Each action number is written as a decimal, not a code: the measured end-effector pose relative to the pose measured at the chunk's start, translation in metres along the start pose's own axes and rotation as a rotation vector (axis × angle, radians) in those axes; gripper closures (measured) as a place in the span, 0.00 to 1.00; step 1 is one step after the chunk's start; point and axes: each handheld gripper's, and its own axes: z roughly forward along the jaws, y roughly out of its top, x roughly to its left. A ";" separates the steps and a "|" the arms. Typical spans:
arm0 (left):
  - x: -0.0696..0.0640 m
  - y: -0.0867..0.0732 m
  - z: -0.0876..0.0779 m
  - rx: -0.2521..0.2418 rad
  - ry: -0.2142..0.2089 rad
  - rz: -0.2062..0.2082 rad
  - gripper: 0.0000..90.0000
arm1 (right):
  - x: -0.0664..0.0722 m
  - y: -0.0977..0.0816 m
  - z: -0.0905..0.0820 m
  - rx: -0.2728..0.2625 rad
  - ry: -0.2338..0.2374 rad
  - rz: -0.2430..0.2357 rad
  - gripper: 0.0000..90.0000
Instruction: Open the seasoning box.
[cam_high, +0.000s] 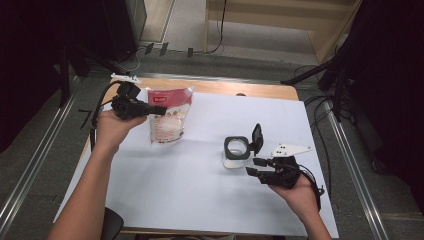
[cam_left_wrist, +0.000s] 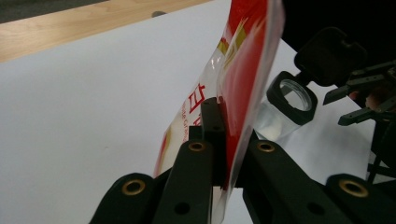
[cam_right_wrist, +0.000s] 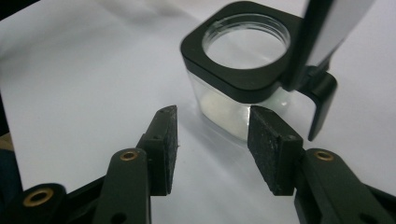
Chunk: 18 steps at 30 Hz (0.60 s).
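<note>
A white sheet covers most of the wooden surface (cam_high: 260, 91), which stands on a grey floor between dark curtains. Left of the clear jar (cam_high: 235, 153), whose black flip lid stands open, the left gripper (cam_high: 159, 110) pinches the edge of a red-and-white pouch (cam_high: 170, 116). Just right of the jar, the right gripper (cam_high: 256, 166) is spread, its pads near the jar's wall but not touching it.

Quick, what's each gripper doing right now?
Left gripper: shut on the red-and-white pouch.
Right gripper: open, empty, near the clear jar.
</note>
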 end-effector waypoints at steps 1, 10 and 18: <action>-0.002 0.001 0.001 0.003 -0.008 0.002 1.00 | 0.003 0.001 -0.001 -0.001 -0.002 -0.006 0.59; -0.021 0.009 0.009 0.038 -0.054 0.019 1.00 | 0.020 0.007 0.003 0.000 0.015 -0.044 0.61; -0.035 0.012 0.013 0.059 -0.078 0.047 1.00 | 0.030 0.012 0.012 0.001 0.030 -0.049 0.63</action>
